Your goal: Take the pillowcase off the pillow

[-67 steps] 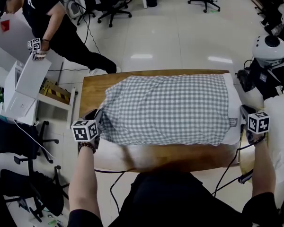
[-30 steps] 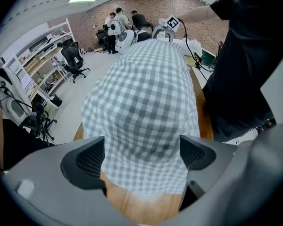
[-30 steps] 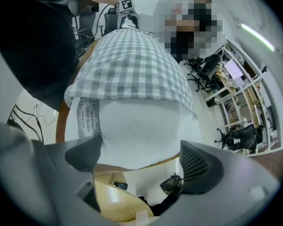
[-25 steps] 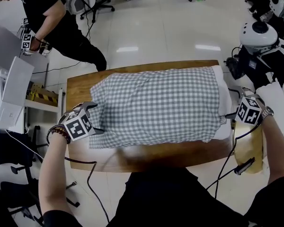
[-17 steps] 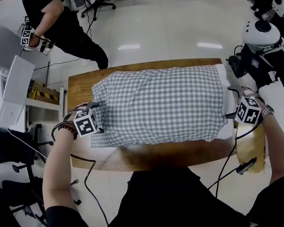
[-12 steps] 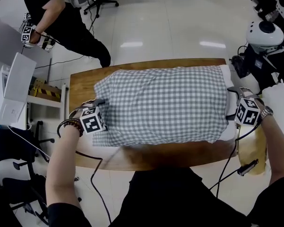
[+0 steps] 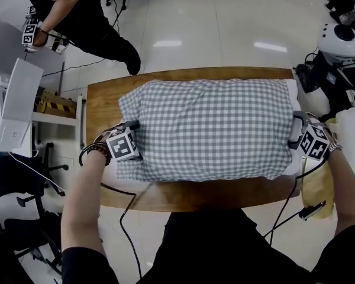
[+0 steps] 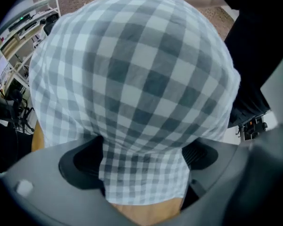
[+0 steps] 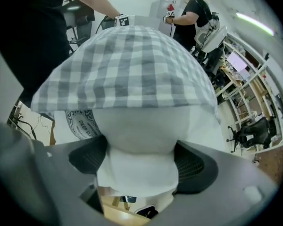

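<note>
The checked pillowcase [image 7: 207, 126] lies across the wooden table [image 7: 100, 108], its left edge pinched tight between the jaws of the left gripper [image 8: 142, 173]. The right gripper [image 9: 140, 168] is closing its jaws on the white pillow [image 9: 137, 126] end that pokes out; the case hides the rest of it

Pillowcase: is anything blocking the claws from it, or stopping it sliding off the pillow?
Nothing visible does. The left claw pinches the pillowcase directly at one end, and the right claw is closing on the bare white pillow poking out opposite.
</note>
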### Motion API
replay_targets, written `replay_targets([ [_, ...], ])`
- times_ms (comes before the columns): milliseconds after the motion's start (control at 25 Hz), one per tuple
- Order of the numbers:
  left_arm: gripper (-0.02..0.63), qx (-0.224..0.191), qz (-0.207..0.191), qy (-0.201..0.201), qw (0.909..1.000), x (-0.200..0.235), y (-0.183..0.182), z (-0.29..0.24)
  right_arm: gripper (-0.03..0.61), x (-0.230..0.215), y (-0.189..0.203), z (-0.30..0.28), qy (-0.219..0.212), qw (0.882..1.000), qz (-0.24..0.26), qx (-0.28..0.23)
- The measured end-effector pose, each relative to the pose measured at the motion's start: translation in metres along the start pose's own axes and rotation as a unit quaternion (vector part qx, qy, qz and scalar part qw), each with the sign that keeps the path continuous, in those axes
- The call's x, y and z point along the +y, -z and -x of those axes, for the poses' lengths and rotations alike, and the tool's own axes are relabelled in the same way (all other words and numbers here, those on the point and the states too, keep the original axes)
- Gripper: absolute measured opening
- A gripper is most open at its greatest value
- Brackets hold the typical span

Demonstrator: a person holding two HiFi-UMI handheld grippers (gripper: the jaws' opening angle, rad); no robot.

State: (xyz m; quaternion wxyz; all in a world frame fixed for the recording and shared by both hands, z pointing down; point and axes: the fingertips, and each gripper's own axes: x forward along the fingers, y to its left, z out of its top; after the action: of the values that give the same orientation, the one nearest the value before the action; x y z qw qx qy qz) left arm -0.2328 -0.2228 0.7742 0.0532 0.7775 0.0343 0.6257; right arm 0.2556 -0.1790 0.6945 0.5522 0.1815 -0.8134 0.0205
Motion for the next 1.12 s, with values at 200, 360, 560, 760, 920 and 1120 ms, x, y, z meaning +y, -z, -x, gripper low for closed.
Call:
replay_targets([
  [200,0.483,0.019,0.002,0.032,0.9993,0.003,0.016,-0.012,0.367,-0.008,-0.009,-0.012,0.013,0.999,-0.028,-0.018],
  [360,0.414,0.024,-0.040,-0.036,0.9983,0.027,0.006,0.004,0.270,-0.013,-0.013,-0.004,0.032,0.998,-0.047,-0.031],
  [560,0.314,0.013,-0.007,0.035,0.9993,-0.003,0.009,-0.008,0.156,-0.018,-0.012,0.010,0.067,0.996,-0.055,-0.037],
  [760,0.138,0.013,0.005,0.042,0.9990,-0.011,0.009,0.002,0.093,-0.024,-0.006,0.021,0.102,0.993,-0.047,-0.042],
  [920,0.035,0.004,0.025,0.045,0.9987,-0.017,0.020,0.016,0.066,-0.028,-0.006,0.036,0.131,0.990,-0.030,-0.039],
  [1120,0.009,-0.003,0.052,0.024,0.9984,-0.021,0.032,0.046,0.042,-0.032,-0.011,0.054,0.162,0.986,-0.008,-0.029],
])
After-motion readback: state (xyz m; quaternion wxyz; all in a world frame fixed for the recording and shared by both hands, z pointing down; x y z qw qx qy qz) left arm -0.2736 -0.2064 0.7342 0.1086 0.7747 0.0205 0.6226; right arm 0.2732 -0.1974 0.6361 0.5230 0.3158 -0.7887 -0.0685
